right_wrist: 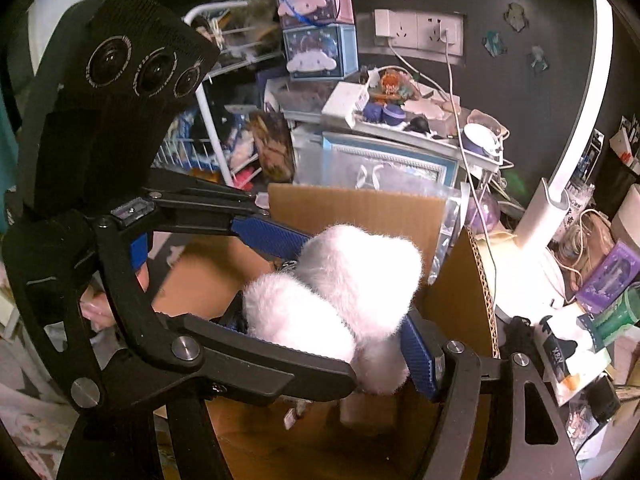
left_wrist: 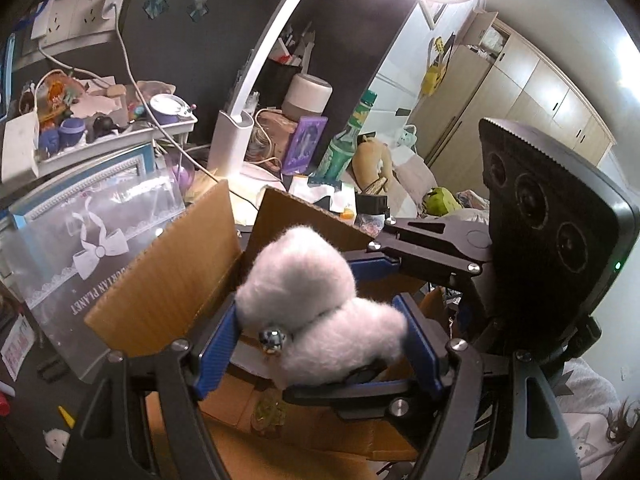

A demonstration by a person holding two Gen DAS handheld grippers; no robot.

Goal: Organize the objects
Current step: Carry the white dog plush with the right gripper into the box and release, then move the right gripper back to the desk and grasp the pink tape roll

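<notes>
While both of my tools close on the same fluffy white plush (left_wrist: 316, 304), I read this as a shared carry over the open cardboard box (left_wrist: 168, 280), so it can go in without snagging the raised flaps.

Going left to right in the left wrist view: the flap stands at centre left, then the left hand-held gripper (left_wrist: 320, 344) has its blue pads pressed on the plush's lower lobe at lower centre, and the right tool's black body fills the right edge. That view alone shows a small dark bead-like trinket hanging at the plush's front, and a greenish thing on the box floor.

In the right wrist view the left tool crosses from the left, the plush sits at centre, and the right hand-held gripper (right_wrist: 360, 340) squeezes it; one blue pad is hidden behind fur. Only here do I see fingers (right_wrist: 96, 308) at lower left and the lamp base on the bench (right_wrist: 576, 320).
</notes>
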